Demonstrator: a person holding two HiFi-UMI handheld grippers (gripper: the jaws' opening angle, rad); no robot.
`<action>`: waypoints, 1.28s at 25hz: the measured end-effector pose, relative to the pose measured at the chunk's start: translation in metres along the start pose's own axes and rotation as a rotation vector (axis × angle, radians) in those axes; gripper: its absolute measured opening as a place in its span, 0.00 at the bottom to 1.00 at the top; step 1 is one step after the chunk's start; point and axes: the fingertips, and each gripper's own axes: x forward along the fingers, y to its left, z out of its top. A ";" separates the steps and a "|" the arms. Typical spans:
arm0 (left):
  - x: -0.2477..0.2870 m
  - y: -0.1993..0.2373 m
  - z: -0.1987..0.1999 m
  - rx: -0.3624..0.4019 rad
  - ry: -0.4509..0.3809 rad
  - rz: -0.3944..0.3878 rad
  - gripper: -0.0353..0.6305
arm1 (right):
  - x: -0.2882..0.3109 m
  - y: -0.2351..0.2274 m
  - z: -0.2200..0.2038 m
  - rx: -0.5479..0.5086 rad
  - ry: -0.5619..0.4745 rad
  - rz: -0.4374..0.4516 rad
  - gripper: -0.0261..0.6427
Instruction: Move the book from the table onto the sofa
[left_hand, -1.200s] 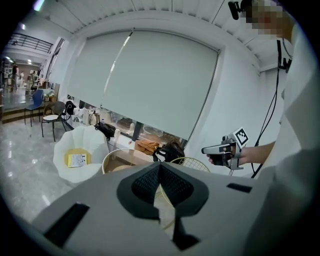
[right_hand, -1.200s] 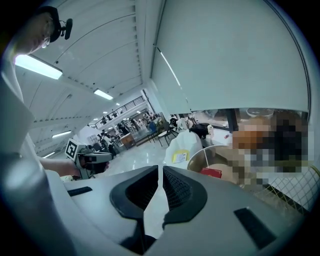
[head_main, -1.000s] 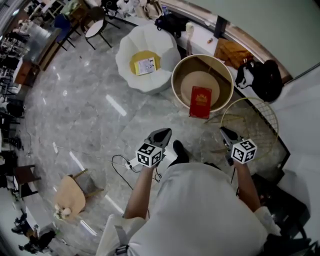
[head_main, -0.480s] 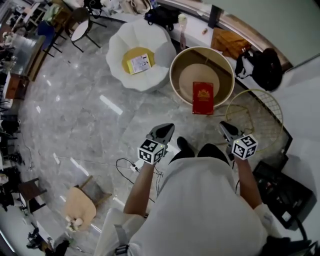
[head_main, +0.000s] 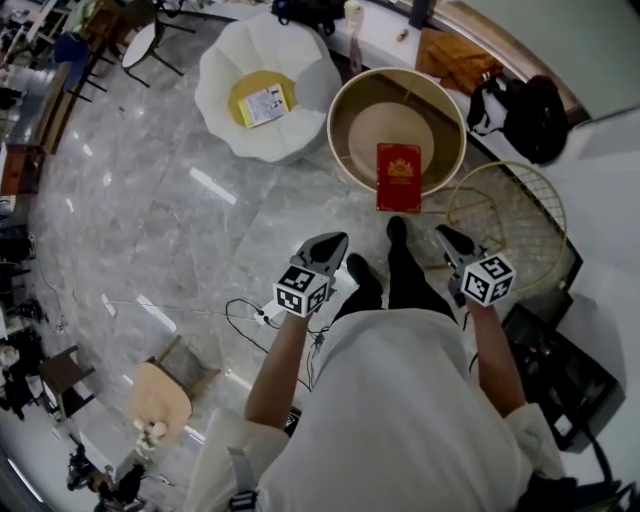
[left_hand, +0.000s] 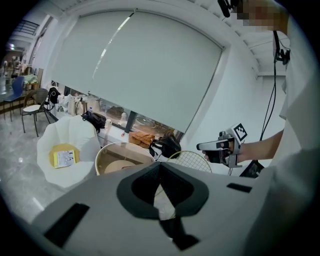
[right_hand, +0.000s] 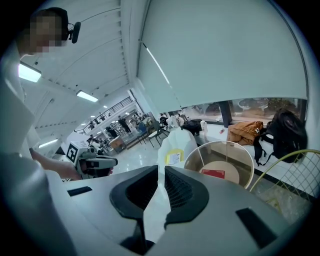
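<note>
Closer to the round desk now — left tongs and right tongs both closed, empty; red book lies at the desk's near edge.

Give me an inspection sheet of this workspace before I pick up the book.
Surface: round table, only the book on it.
Job's things: red book flat at its near edge; white sofa holds yellow cushion and leaflet.
Clutter: nothing seen.
Grippers: left gripper and right gripper empty, jaws shut, short of the table.
Cables: cable loose on the floor.
Surroundings: wire side table, black backpack, wooden chair.
</note>
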 end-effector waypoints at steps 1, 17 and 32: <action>0.006 0.002 0.000 -0.006 0.005 0.006 0.06 | 0.004 -0.005 0.000 0.002 0.003 0.004 0.11; 0.114 0.023 -0.013 -0.127 0.109 0.031 0.06 | 0.061 -0.104 -0.025 0.095 0.141 0.082 0.13; 0.198 0.061 -0.094 -0.245 0.185 0.042 0.18 | 0.121 -0.183 -0.123 0.161 0.354 0.096 0.28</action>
